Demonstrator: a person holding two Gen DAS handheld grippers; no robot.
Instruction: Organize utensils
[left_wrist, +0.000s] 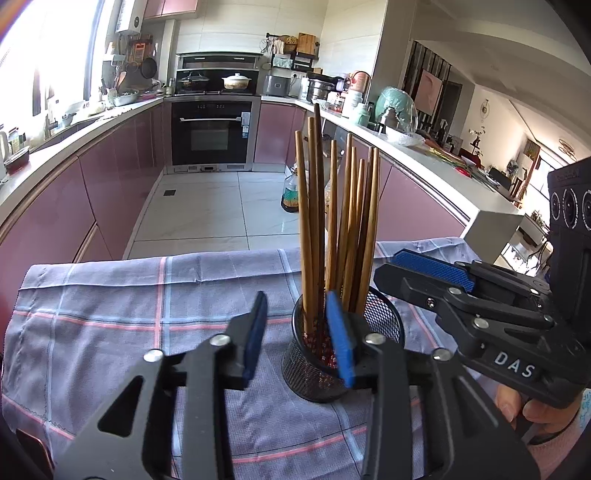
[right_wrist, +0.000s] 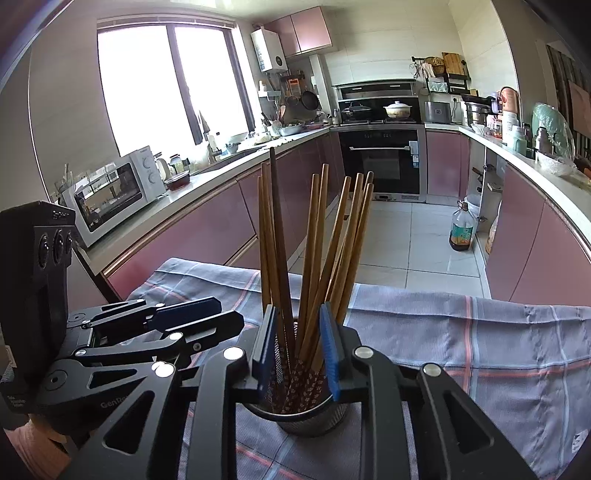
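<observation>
**A:** From my left wrist feed I read white letters "DAS" on the black plastic body of the right gripper (left_wrist: 428, 275), lower right of the frame.

**B:** On my right wrist feed, lower left, the black left gripper (right_wrist: 199, 317) body shows "GenRo", cut off by a finger. Small print at the far left edge and on the camera block above is too small to read.
</observation>
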